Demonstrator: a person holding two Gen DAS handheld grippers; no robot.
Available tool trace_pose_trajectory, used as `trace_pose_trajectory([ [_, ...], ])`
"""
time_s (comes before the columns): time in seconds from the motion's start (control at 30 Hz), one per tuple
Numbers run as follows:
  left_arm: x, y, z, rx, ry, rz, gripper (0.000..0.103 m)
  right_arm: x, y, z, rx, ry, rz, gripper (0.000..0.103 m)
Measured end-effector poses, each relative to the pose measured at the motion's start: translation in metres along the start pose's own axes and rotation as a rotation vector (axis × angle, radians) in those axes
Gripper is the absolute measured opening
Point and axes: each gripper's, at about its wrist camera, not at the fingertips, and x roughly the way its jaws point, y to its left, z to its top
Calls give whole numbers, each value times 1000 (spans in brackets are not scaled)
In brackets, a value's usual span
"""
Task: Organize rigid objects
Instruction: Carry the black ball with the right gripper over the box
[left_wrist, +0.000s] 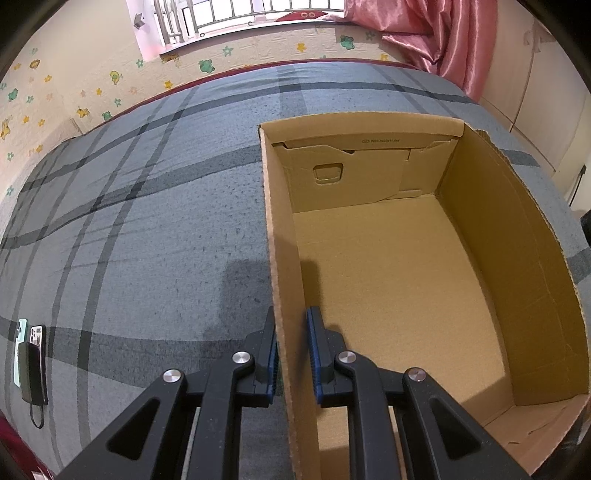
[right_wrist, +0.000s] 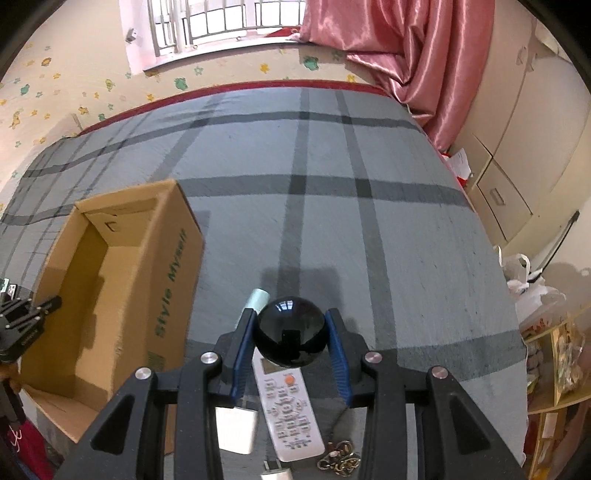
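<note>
While one glossy black ball (right_wrist: 291, 332) is pinched in the right gripper (right_wrist: 291, 341) above the grey plaid bed cover (right_wrist: 369, 229), the left gripper (left_wrist: 291, 354) is clamped on the near wall of one open brown cardboard box (left_wrist: 517, 236). Wide bare cover is seen beyond the box's edges; one white remote control (right_wrist: 288, 413) is left below the ball.

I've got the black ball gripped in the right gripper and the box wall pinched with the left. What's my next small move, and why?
Probably carry the black ball leftward over the cardboard box before opening. The right gripper has it clamped between both pads above the remote control, clear of the bedspread. The box is empty, and the left gripper grips its near wall, steadying it for the drop.
</note>
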Motion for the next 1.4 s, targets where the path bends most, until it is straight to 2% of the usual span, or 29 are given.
trace_pose_trajectory([
  [0.43, 0, 3, 0, -4, 1, -11, 15, -17, 69, 25, -96, -46, 67, 40],
  [0.87, 0, 2, 0, -2, 2, -8, 15, -7, 148, 35, -204, -46, 145, 40],
  [1.13, 1, 3, -1, -5, 4, -11, 15, 9, 185, 41, -240, -9, 178, 40],
  [1.4, 1, 3, 0, -2, 4, -9, 15, 48, 210, 38, -241, 87, 202, 40],
])
